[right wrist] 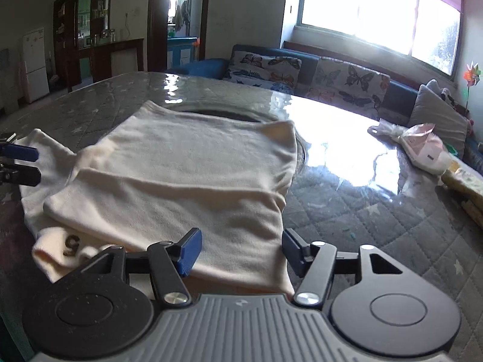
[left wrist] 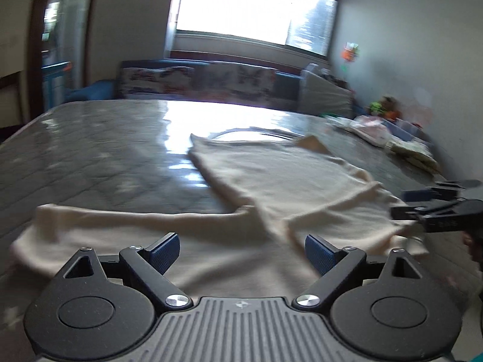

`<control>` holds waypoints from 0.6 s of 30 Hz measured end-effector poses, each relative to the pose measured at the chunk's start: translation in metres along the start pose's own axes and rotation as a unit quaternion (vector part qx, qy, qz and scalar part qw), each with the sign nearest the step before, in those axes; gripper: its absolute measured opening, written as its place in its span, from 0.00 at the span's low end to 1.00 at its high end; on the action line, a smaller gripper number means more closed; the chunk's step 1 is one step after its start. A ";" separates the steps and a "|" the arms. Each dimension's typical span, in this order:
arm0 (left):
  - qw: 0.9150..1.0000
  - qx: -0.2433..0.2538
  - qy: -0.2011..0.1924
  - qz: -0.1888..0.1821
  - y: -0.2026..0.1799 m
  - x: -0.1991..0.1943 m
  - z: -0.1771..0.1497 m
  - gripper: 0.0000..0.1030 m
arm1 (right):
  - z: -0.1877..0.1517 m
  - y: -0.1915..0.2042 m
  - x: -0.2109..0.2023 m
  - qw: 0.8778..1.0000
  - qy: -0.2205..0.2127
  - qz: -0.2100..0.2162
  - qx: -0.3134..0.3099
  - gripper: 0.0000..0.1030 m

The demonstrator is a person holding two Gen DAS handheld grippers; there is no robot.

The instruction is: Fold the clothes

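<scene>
A cream shirt [right wrist: 187, 175] lies on the table, its side folded over the body, with a dark printed mark near its front left corner. In the left wrist view the cream shirt [left wrist: 271, 187] spreads ahead and one sleeve [left wrist: 99, 220] stretches out to the left. My left gripper [left wrist: 241, 253] stands wide open just above the near cloth, nothing between its pads. My right gripper [right wrist: 241, 252] is open over the shirt's near edge; the cloth lies below and the pads do not press it. Each gripper shows at the edge of the other's view: right gripper [left wrist: 401, 203], left gripper [right wrist: 24, 164].
The table [right wrist: 377, 217] has a grey quilted cover under glossy clear plastic. A pile of pale clothes and bags [right wrist: 422, 147] sits at the far right. A sofa with butterfly cushions [right wrist: 347, 81] runs behind the table under a bright window.
</scene>
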State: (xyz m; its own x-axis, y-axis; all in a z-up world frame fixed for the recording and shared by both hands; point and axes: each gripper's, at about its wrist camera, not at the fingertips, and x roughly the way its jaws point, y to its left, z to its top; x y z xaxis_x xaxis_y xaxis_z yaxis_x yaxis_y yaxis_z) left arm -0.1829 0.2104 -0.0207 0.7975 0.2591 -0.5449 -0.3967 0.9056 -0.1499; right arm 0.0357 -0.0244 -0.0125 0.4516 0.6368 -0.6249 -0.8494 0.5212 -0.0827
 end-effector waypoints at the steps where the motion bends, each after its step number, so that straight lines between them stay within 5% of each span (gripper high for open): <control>1: 1.000 -0.011 -0.005 0.021 0.008 -0.004 0.000 0.90 | 0.004 0.004 -0.003 1.000 -0.007 0.004 -0.004 0.59; 10: 0.976 -0.088 -0.028 0.197 0.067 -0.020 -0.001 0.90 | 0.031 0.064 -0.001 0.993 -0.030 0.108 -0.044 0.64; 18: 0.961 -0.154 -0.011 0.230 0.094 -0.008 0.001 0.88 | 0.021 0.097 0.019 0.988 0.006 0.131 -0.078 0.67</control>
State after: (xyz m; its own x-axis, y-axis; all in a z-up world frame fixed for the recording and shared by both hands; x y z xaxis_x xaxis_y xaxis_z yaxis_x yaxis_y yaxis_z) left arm -0.2264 0.2942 -0.0298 0.5139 0.6182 -0.5947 -0.8225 0.5520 -0.1370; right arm -0.0322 0.0501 -0.0165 0.2075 0.7309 -0.6502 -0.9690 0.2448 -0.0340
